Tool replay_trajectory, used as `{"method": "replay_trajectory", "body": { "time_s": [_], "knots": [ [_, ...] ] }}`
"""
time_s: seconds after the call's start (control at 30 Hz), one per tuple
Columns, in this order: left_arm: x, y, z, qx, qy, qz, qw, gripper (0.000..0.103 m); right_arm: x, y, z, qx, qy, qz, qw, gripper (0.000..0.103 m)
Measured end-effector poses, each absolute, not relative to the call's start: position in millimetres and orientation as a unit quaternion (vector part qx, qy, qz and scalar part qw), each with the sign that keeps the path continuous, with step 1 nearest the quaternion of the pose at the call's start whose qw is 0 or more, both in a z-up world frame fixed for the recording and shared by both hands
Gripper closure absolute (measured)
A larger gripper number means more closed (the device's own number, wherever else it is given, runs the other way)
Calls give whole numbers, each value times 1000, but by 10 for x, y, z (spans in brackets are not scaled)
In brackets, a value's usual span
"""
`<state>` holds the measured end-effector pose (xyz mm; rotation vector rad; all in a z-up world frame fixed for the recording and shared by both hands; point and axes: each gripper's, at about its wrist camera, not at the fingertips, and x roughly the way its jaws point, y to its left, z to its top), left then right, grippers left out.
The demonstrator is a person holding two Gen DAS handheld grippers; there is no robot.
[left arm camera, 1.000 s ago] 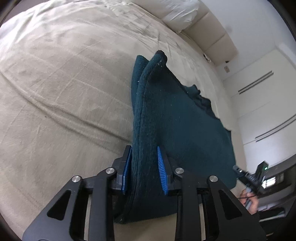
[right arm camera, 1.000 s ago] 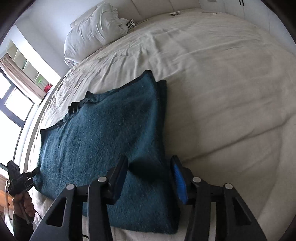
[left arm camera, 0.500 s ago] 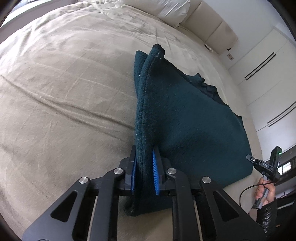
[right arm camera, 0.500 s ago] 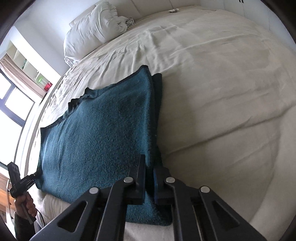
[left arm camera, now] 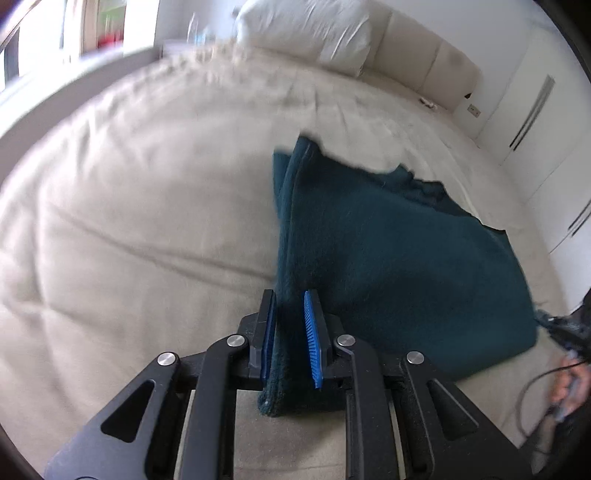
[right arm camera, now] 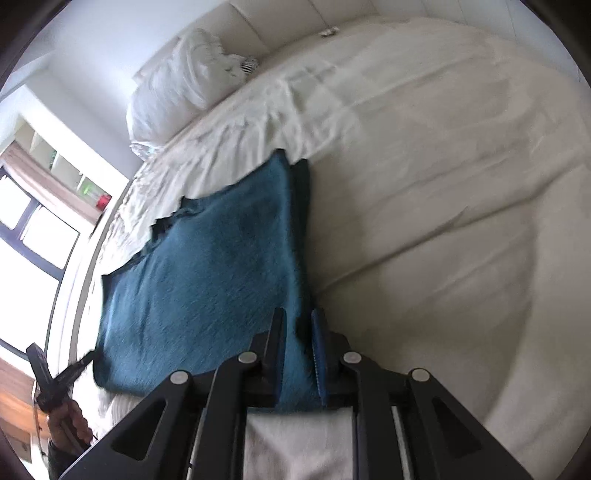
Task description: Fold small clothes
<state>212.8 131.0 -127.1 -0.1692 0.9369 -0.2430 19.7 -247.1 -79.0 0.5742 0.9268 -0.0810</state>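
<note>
1. Surface: a wide bed covered with a creased beige sheet (left arm camera: 147,229); the same sheet shows in the right wrist view (right arm camera: 443,184).
2. Task item: a dark teal fleece garment (left arm camera: 399,266), folded double, lies on the sheet with its near end lifted off it. The right wrist view shows the same garment (right arm camera: 207,280) spread toward the window side of the bed.
3. Left black two-finger gripper with blue ribbed pads (left arm camera: 290,339): jaws nearly together, pads pressing on the doubled near-left edge of the garment. A thick fold of fleece stands between the pads and hangs below them.
4. Right black two-finger gripper with blue pads (right arm camera: 298,350): its jaws closed hard within the last second and have just eased apart a little; the near-right edge of the garment is between the pads, gripped.
5. The gripped edges rise from the sheet toward each gripper; the far end of the garment rests flat on the bed.
6. A white rumpled pillow (left arm camera: 306,33) lies at the head of the bed against a beige padded headboard (left arm camera: 424,62); the pillow (right arm camera: 177,85) is also in the right wrist view.
7. Containers: open white wall shelves (right arm camera: 48,155) beside the window hold small items, one red; too small to identify.
8. Both views are motion-blurred.
</note>
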Motion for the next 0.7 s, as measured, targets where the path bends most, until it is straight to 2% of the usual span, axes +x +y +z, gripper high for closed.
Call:
{"method": "replay_trajectory", "body": {
  "time_s": [0.1,0.2,0.27,0.33,0.37,0.43,0.57,0.7],
  "knots": [
    [2029,1073,-1138,-43,428,-133,893,87,144,-2324,-765,251,438,-24,863,86],
    [2013,784,-1284,1,459,-148,876,87,182,-2276,-918,246,462,-19,852,86],
    [2034,701,-1521,10,504,-149,851,87,157,-2327,-1011,244,469,-41,848,92],
    [1990,716,-1615,7,509,-148,848,87,87,-2431,-1018,261,461,-47,847,93],
    [1966,729,-1613,5,508,-150,848,87,53,-2480,-1003,265,457,-56,847,88],
    [1953,764,-1599,-4,511,-154,846,87,-30,-2618,-952,275,446,-85,847,70],
    [1974,754,-1583,-4,515,-153,844,87,-128,-2726,-769,289,424,-138,847,70],
    [1979,701,-1591,5,518,-144,843,87,80,-2247,-560,279,409,-47,868,70]
  ]
}}
